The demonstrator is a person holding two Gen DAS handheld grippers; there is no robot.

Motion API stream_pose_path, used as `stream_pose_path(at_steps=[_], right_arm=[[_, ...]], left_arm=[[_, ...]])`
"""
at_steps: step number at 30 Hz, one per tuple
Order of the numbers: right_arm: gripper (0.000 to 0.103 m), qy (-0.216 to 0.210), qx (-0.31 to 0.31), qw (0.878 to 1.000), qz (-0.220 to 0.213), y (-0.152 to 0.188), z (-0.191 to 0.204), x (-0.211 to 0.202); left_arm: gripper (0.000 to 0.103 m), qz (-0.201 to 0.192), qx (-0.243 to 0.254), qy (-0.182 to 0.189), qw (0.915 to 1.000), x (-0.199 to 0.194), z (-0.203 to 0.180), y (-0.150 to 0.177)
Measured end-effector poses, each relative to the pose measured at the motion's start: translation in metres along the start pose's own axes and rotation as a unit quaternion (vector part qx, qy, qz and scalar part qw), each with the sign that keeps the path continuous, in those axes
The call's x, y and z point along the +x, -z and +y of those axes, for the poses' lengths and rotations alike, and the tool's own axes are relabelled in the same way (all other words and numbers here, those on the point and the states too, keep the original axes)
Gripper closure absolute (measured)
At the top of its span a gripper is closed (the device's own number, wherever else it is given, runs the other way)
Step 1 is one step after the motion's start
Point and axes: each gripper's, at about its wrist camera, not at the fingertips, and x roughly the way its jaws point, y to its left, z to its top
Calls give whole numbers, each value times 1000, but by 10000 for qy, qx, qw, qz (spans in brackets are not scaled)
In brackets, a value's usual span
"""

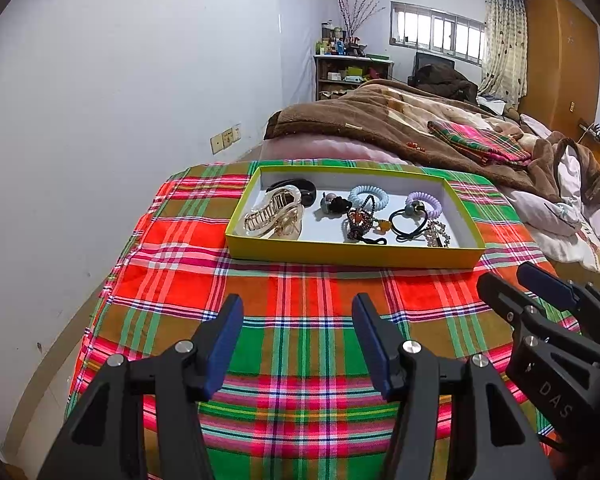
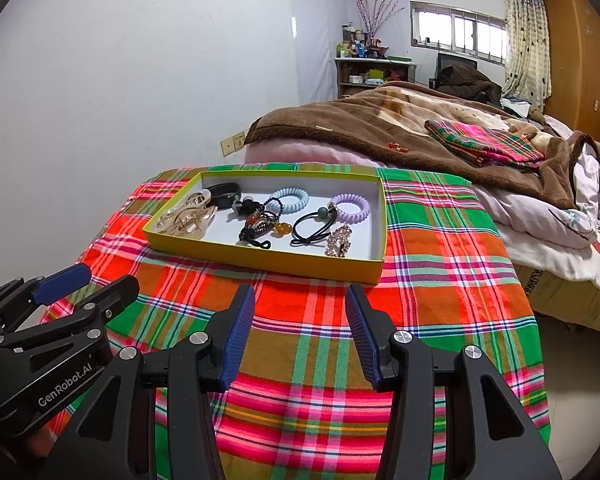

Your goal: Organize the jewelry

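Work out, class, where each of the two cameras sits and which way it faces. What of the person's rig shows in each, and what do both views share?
Left wrist: on the left gripper, looking forward and down over the plaid cloth; open fingers, with the right gripper at the right edge.
Right wrist: on the right gripper, same heading; the left gripper shows lower left.
Shared: the yellow tray of hair accessories, cloth, bed, window.
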Motion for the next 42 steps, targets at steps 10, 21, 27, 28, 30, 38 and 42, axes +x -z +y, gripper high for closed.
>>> stream_pose_path(at_steps=[10,21,27,28,30,38,42], right_arm=[[55,6,-6,10000,1,0,0,0],[55,5,-4,10000,4,0,0,0],[55,5,-2,10000,4,-1,1,-1],[55,5,-3,10000,1,-1,1,-1],[55,5,-5,10000,9,-1,1,-1],[55,7,-7,10000,15,-1,2,0],[55,2,-5,10000,13,-1,2,0]], left_arm=[[44,-18,7,-9,10000,-3,-1,0],[44,1,21,-9,10000,-5,-2,0],[45,12,32,-8,10000,-4,-2,0],[44,10,35,-4,10000,-4,-2,0],[44,13,16,-14,10000,-4,-2,0],[44,14,14,-18,10000,-5,-3,2],[44,6,3,-22,10000,-6,-3,1]])
